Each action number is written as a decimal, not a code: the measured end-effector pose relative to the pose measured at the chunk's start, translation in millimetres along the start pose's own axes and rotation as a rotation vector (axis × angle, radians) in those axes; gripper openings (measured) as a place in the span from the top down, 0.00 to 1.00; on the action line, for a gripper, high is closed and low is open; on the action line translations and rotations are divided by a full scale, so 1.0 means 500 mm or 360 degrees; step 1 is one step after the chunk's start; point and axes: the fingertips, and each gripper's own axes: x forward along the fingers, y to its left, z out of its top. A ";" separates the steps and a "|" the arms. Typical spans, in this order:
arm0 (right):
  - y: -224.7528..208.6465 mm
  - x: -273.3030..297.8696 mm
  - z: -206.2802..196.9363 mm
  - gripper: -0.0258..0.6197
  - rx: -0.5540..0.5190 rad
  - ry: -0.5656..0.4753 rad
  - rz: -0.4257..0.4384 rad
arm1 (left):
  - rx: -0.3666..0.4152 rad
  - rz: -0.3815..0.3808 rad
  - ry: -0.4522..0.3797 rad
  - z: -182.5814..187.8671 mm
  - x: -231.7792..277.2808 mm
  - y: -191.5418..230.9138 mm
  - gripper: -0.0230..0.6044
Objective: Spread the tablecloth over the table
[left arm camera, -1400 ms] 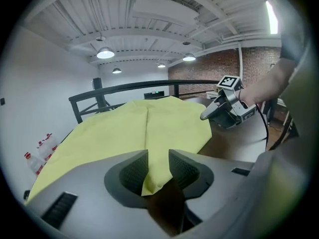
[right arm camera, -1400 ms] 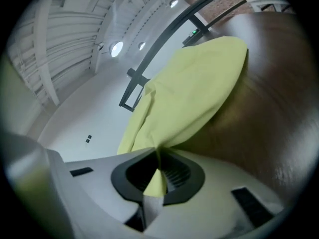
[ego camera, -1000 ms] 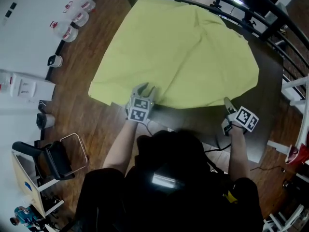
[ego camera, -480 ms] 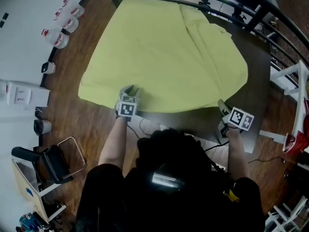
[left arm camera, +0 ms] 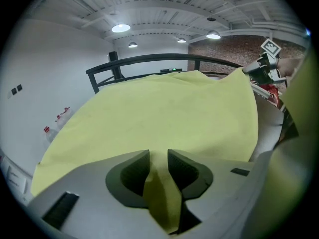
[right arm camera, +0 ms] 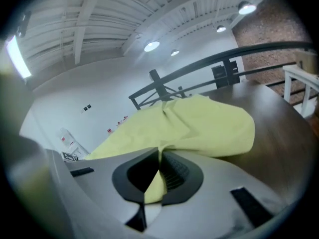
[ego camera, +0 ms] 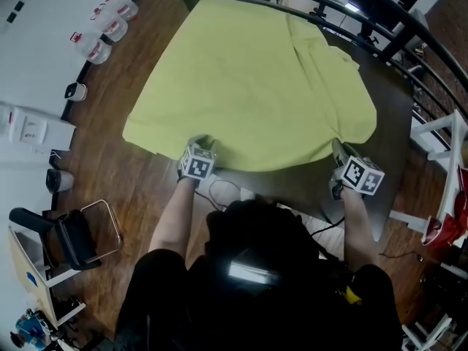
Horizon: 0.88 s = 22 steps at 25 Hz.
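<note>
Holds the cloth [ego camera: 248, 72] by its near edge at two points. At near left, clamped in the left gripper [ego camera: 199, 145]: jaws kept partly apart by a thick fold pressed between them. At near right, pinched in the right gripper [ego camera: 338, 148]: jaws almost fully together on a thin bit of edge. Lies yellow over most of the dark table [ego camera: 398, 123], creased toward the far right, leaving bare wood along the right and near sides. Ends at the far side just short of a black railing [ego camera: 380, 22].

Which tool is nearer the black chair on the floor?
Left. The left tool holds the tablecloth up-right of the chair; the right tool holds it far across.
</note>
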 end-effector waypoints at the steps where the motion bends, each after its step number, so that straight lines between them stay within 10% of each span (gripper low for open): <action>1: 0.018 0.013 0.021 0.95 -0.0048 -0.0033 0.0002 | 0.0005 -0.0021 0.0001 -0.001 0.001 -0.003 0.77; 13: 0.368 0.313 0.174 0.95 -0.0604 -0.0014 0.0304 | -0.0006 -0.0234 0.0027 0.001 0.014 -0.022 0.78; 22: 0.728 0.569 0.020 0.95 -0.1123 0.0462 0.0704 | -0.0329 -0.0158 -0.0028 -0.017 -0.030 0.047 0.82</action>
